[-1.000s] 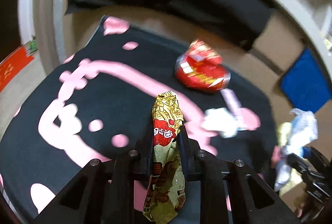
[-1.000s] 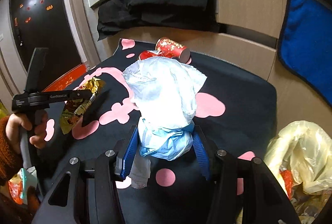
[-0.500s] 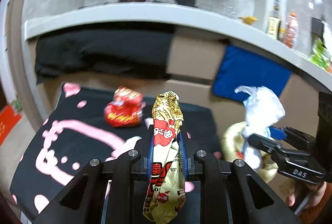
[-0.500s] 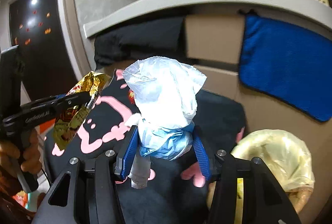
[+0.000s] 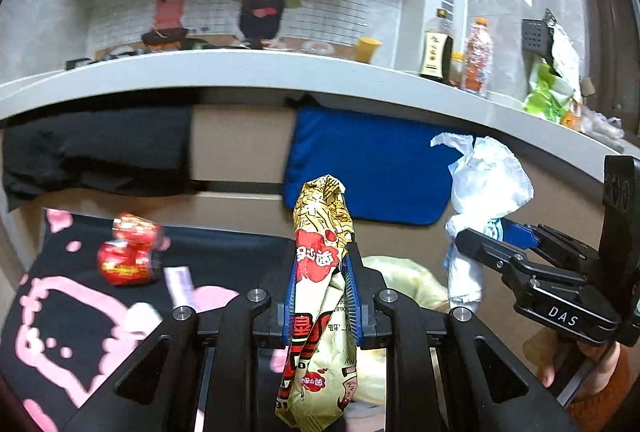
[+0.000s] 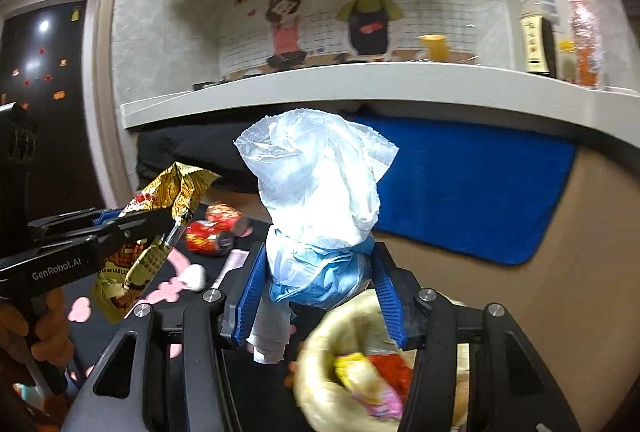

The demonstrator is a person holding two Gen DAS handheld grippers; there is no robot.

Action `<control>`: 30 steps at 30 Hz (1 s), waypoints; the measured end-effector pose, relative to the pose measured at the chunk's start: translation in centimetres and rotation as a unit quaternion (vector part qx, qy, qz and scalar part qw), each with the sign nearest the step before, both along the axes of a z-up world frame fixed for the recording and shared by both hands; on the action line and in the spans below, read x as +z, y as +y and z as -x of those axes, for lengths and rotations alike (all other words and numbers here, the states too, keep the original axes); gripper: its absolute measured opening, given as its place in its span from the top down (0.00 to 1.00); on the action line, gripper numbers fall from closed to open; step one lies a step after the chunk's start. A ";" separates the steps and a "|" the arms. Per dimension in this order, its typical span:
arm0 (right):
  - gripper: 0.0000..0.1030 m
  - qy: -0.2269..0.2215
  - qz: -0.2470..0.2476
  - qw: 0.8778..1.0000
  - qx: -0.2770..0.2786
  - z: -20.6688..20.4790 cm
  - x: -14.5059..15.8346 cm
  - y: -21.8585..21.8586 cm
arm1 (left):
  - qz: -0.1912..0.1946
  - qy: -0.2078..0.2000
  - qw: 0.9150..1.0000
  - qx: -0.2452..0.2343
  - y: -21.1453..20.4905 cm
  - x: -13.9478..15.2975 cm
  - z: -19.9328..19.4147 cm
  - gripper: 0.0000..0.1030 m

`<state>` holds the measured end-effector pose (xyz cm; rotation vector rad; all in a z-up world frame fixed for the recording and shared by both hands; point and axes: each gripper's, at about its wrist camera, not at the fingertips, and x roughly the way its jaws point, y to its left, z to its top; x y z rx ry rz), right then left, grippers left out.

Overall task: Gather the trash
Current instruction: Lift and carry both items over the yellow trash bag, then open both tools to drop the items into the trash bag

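Note:
My left gripper [image 5: 322, 264] is shut on a gold and red snack wrapper [image 5: 322, 232], which stands up between its blue pads and hangs below them. From the right wrist view the same wrapper [image 6: 168, 200] shows at the left in the left gripper [image 6: 172, 228]. My right gripper [image 6: 318, 264] is shut on a crumpled white and blue plastic bag [image 6: 316, 192], seen also as the plastic bag [image 5: 484, 188] at the right. A yellow trash bag [image 6: 360, 360] with wrappers inside lies just below the right gripper. Crushed red cups [image 5: 128, 252] lie on the black and pink mat [image 5: 60, 312].
A white paper scrap [image 6: 194, 276] and a pale strip [image 5: 180, 280] lie on the mat. Behind are a blue cushion [image 5: 372, 160], a black cloth [image 5: 96, 148] and a white shelf [image 5: 280, 72] with bottles [image 5: 436, 48]. A person's hand [image 5: 592, 364] holds the right gripper.
Both grippers have risen and tilted up from the mat, swinging right with their trash. The wall and shelf now fill the upper views, and the yellow trash bag sits under the right gripper.

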<state>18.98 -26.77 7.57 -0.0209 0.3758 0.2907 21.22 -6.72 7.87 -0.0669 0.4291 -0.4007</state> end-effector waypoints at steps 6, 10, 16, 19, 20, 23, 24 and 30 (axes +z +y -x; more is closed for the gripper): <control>0.52 0.001 0.004 0.999 -0.043 -0.6 -0.7 -3.1 | 0.003 0.006 1.000 -0.024 -3.3 -1.4 -2.0 0.79; 0.52 0.014 -0.003 0.998 -0.059 -1.3 -1.8 -4.9 | -0.003 0.018 0.999 -0.035 -5.0 -2.7 -3.2 0.79; 0.52 0.045 -0.014 0.997 -0.069 -2.9 -4.1 -6.6 | -0.008 0.040 0.998 -0.050 -6.9 -5.2 -5.0 0.78; 0.52 0.054 -0.018 0.996 -0.072 -3.3 -5.1 -7.4 | -0.003 0.066 0.996 -0.068 -7.6 -6.7 -6.3 0.78; 0.52 0.057 -0.020 0.995 -0.073 -3.5 -5.3 -7.5 | -0.003 0.071 0.995 -0.068 -7.7 -7.1 -6.6 0.78; 0.52 0.063 -0.022 0.995 -0.079 -3.8 -6.3 -8.0 | -0.002 0.087 0.994 -0.065 -8.1 -8.3 -7.6 0.78; 0.52 0.066 -0.022 0.994 -0.081 -3.9 -6.6 -8.1 | 0.000 0.093 0.994 -0.066 -8.2 -8.6 -7.8 0.78; 0.52 0.087 -0.023 0.992 -0.085 -4.7 -8.3 -8.9 | 0.003 0.116 0.991 -0.074 -9.3 -10.1 -8.5 0.78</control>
